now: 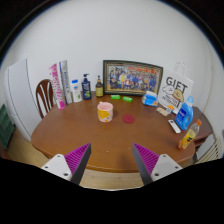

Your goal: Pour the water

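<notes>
A small cup (105, 111) with an orange band is being seen standing upright near the centre of the frame, on the round wooden table (90, 140). It is being faced almost straight ahead of the gripper (111, 160), slightly to the left and well beyond the fingertips. The fingers are being held spread apart, with nothing pinched between them. Bottles (82, 89) are being shown further back at upper left, beside a framed picture (132, 77).

We see our handheld two-finger gripper (112, 162) as two pale grey wedge-shaped fingers, each carrying a ribbed magenta pad (78, 157) on its inner face and tapering to a point.
</notes>
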Motion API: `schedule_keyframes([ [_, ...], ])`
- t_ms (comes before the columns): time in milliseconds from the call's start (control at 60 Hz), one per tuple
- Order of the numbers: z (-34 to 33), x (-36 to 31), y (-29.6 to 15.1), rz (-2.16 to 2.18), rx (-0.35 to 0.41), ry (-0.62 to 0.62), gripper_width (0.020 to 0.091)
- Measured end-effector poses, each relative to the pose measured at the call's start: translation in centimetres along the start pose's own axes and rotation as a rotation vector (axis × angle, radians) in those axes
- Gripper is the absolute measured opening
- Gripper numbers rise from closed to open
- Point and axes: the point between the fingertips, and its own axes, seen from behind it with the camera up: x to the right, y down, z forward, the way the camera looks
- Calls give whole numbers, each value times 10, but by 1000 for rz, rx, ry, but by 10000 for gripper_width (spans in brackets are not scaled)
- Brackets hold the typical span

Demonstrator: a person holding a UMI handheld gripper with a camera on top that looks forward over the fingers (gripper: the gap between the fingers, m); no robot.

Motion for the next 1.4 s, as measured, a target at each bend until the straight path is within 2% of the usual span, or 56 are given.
schedule_keyframes([
  [267,13,166,53,33,-41,25,853],
  [450,39,282,84,59,-26,76,858],
  [650,83,390,81,93,63,150,857],
  [817,132,433,66,127,123,150,844],
  [900,151,443,58,121,143,148,785],
  [950,162,445,56,116,150,144,717],
  [1000,176,451,61,103,146,131,602],
  [1017,177,449,61,100,140,146,522],
  [1050,178,451,59,94,151,160,456],
  [1083,178,448,57,105,157,148,465],
  [1100,178,448,57,106,159,149,410],
  [1133,178,449,57,107,161,156,415],
  [1167,179,452,57,108,168,154,352],
  [1183,179,452,57,112,168,159,355],
  [1233,179,452,56,111,168,168,286],
  [1400,182,446,47,33,151,194,284],
])
